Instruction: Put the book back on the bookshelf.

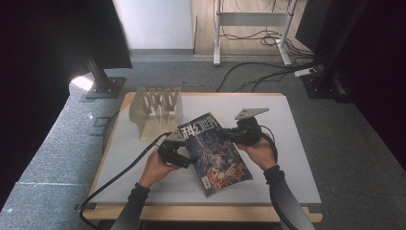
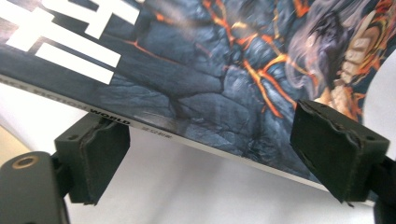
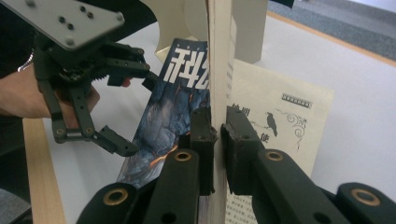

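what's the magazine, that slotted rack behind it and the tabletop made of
Magazine: paper, with a glossy printed cover that catches a sheen; thin inner pages show in the right gripper view. Slotted rack: looks like pale wood or plywood, matt, though plastic cannot be ruled out. Table: smooth matt white top, probably laminate, with a light wood-look edge.

The magazine (image 1: 216,152), its dark cover streaked with orange lava cracks and white characters, tilts above the counter (image 1: 287,158), one cover lifted open.

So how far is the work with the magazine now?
Done: the right hand-held gripper has clamped the magazine by its edge, part lifted. In hand: the left hand-held gripper straddles the spine, jaws open. Left: probably placing it in the wooden rack.
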